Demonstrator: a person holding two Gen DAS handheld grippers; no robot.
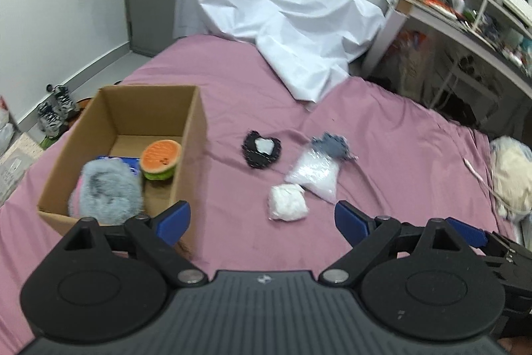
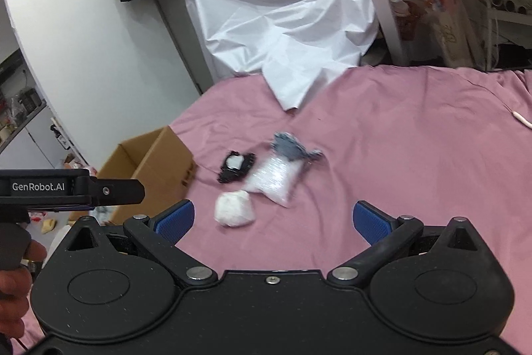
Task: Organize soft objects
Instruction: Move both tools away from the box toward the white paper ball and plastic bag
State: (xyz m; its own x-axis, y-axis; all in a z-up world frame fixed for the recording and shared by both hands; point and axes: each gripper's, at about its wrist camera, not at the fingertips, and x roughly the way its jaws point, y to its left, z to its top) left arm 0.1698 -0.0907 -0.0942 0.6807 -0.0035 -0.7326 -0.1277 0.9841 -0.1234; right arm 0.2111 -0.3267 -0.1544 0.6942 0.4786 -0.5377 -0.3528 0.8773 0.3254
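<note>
A cardboard box [image 1: 191, 135] stands on the pink bed at the left and holds a grey fluffy toy [image 1: 106, 193], an orange and green plush [image 1: 161, 160] and a blue item. On the bed lie a black fuzzy piece with a white centre [image 1: 261, 150], a clear bag of white filling [image 1: 314, 175], a blue-grey plush [image 1: 332, 145] and a white soft ball [image 1: 287, 202]. My left gripper [image 1: 262, 222] is open and empty, just short of the white ball. My right gripper [image 2: 274, 220] is open and empty, near the white ball [image 2: 234, 208], the bag [image 2: 274, 178] and the box [image 2: 149, 168].
A crumpled white sheet [image 1: 286, 22] covers the far end of the bed. A cluttered desk [image 1: 465, 22] stands at the right. A cream bag [image 1: 510, 175] lies at the bed's right edge. Shoes [image 1: 55, 110] sit on the floor at the left.
</note>
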